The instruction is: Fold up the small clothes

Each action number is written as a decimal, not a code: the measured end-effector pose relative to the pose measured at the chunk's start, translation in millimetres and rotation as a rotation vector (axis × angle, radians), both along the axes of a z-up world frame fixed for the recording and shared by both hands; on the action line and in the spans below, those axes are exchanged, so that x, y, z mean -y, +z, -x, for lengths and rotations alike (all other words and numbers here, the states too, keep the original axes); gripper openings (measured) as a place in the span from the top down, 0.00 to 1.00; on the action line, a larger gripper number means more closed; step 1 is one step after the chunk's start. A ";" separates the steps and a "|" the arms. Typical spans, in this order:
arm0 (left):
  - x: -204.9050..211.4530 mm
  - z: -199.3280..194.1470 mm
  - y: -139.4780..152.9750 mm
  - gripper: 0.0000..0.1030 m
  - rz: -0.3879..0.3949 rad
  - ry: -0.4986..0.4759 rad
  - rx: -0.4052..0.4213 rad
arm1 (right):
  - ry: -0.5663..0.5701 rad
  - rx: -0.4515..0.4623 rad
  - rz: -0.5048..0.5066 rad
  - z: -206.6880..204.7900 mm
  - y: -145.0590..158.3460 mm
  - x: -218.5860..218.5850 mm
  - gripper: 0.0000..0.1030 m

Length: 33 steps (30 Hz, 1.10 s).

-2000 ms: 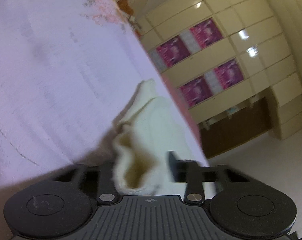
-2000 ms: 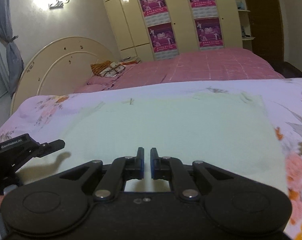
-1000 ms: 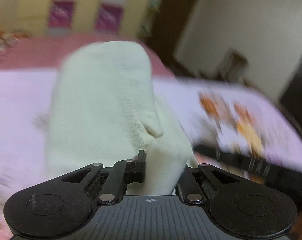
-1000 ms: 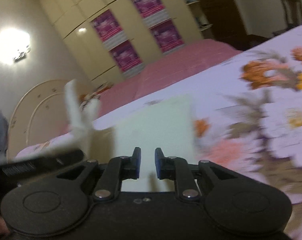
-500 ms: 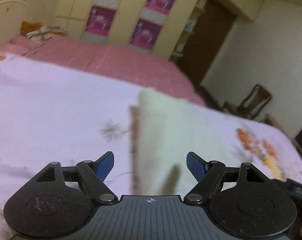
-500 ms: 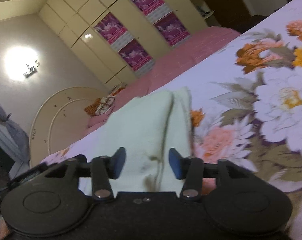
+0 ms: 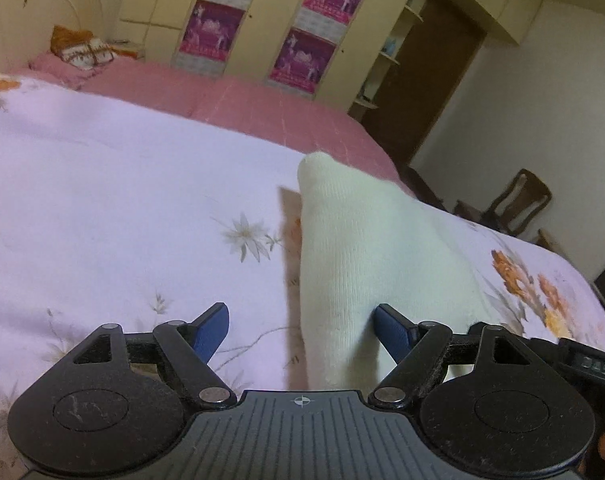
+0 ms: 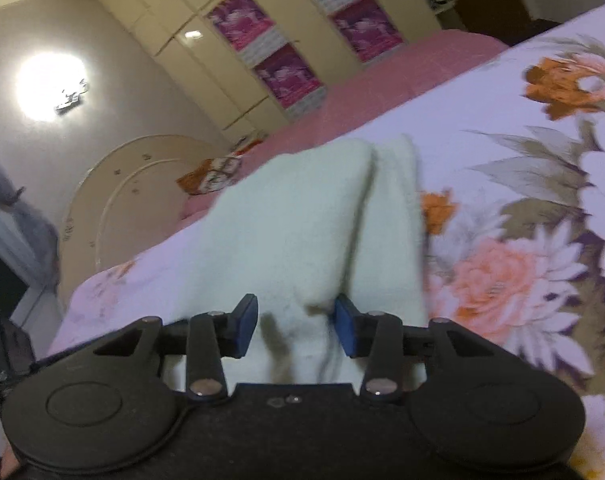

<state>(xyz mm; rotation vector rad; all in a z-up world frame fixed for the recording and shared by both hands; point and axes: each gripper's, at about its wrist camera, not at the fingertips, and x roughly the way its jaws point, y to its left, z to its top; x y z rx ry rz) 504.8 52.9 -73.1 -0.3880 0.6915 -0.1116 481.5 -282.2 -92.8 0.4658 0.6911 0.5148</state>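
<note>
While the cream cloth lies folded on the floral bedspread, left tongs sit spread wide around its near end, and right tongs are closing over its fold, not pinching.

- The place was a home bedroom, shown by a wide bed under a floral sheet.
- Behind the bed stood a cream wardrobe carrying purple posters.
- At the bed's head rose a rounded headboard.
- Beyond its far corner sat a wooden chair.
</note>
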 end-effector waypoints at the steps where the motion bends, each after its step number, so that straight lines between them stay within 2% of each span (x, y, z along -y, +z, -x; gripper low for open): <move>1: -1.8 -1.1 -4.2 0.23 0.011 -0.002 -0.009 | -0.013 0.005 0.015 -0.6 -0.4 -0.3 0.59; 4: 9.0 -10.2 -16.5 0.23 0.017 -0.020 -0.011 | -0.089 -0.044 -0.045 -5.3 -7.3 10.1 0.69; 9: 7.9 -16.4 -18.1 0.23 0.041 -0.026 -0.021 | -0.005 -0.061 -0.034 -11.1 -6.5 -2.5 0.61; 11: 6.5 -17.7 -18.3 0.23 0.055 -0.024 -0.013 | -0.006 -0.052 -0.007 -15.1 -7.4 -4.7 0.62; 12: 5.9 -17.9 -18.2 0.23 0.064 -0.022 -0.010 | -0.016 -0.047 0.025 -14.7 -5.3 -7.6 0.68; 13: 6.4 -17.9 -17.5 0.23 0.067 -0.019 -0.008 | -0.021 -0.041 0.064 -12.3 -2.6 -12.0 0.78; 15: 10.3 -18.4 -14.8 0.23 0.058 -0.017 0.001 | 0.006 0.004 0.141 -5.5 8.3 -20.8 0.86; 18: 16.3 -20.2 -8.6 0.23 0.050 -0.027 0.024 | 0.024 0.047 0.226 -1.5 21.1 -29.6 0.87; 21: 27.1 -24.7 -7.0 0.23 0.007 -0.050 0.005 | 0.022 -0.004 0.221 -11.6 22.5 -25.7 0.87; 23: 31.6 -24.6 -4.1 0.23 0.007 -0.068 0.004 | 0.021 -0.052 0.179 -18.5 22.3 -18.4 0.87; 27: 32.0 -19.1 11.7 0.23 0.034 -0.083 0.051 | 0.026 -0.015 0.213 -16.6 45.8 -8.1 0.88; 29: 35.9 -23.1 10.9 0.23 0.026 -0.111 0.025 | 0.026 -0.017 0.250 -20.3 47.7 0.9 0.88; 31: 42.2 -29.4 0.7 0.23 -0.002 -0.141 -0.047 | 0.008 -0.095 0.274 -35.6 34.7 9.9 0.88; 33: 45.6 -29.7 -11.3 0.23 -0.031 -0.155 -0.081 | 0.020 -0.136 0.238 -44.6 22.6 13.3 0.87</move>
